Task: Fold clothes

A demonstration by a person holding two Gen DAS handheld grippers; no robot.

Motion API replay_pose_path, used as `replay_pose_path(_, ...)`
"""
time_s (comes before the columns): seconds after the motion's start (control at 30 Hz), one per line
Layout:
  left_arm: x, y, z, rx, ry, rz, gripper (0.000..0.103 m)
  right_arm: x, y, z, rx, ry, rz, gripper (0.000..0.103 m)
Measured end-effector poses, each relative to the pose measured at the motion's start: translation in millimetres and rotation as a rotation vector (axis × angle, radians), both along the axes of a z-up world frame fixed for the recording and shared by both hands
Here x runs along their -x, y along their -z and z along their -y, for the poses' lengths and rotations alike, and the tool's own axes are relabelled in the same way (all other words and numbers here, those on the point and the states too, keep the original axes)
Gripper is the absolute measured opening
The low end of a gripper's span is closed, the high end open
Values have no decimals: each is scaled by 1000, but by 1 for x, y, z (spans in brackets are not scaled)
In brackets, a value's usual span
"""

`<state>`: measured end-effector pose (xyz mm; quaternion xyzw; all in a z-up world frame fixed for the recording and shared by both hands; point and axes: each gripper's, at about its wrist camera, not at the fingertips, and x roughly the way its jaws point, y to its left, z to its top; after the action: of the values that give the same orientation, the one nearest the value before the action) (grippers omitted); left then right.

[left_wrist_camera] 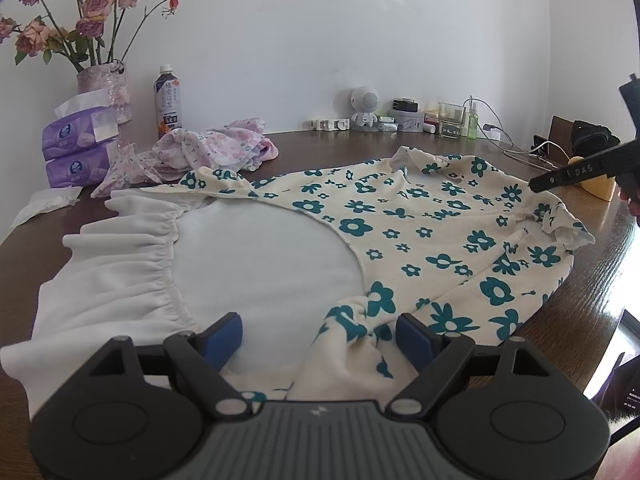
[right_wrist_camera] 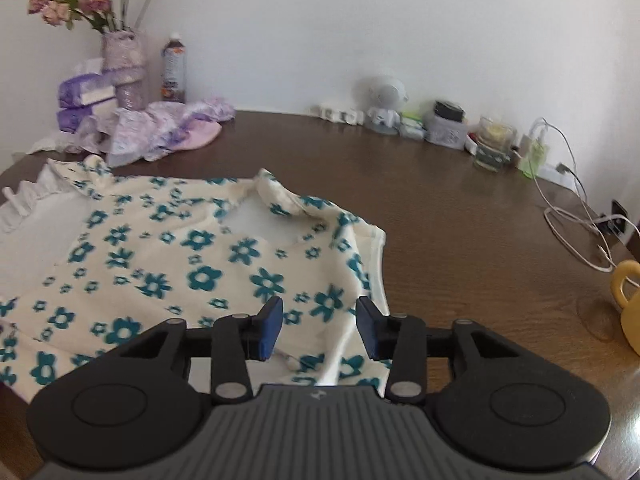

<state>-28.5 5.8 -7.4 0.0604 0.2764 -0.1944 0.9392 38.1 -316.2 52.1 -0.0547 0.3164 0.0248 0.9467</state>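
A cream dress with teal flowers and a white ruffled skirt lies spread on the brown table. My left gripper is open just above its near edge, with bunched floral cloth between the blue pads but not clamped. In the right wrist view the same floral dress fills the left half, its collar turned up. My right gripper is open over the dress's right hem, nothing held. The right gripper's black body shows at the right edge of the left wrist view.
A crumpled pink floral garment lies at the back left beside purple tissue packs, a flower vase and a bottle. Small items, a glass and white cables line the back right. A yellow mug stands at the right edge.
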Motion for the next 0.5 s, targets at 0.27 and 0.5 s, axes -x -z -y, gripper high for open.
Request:
replay_pose_path(0.27, 0, -1, -1, 1, 6, -9, 84, 5, 13, -28, -275, -219, -250, 33)
replay_pose_path(0.5, 0, -2, -3, -4, 13, -18, 84, 23, 19, -31, -215, -277, -337, 1)
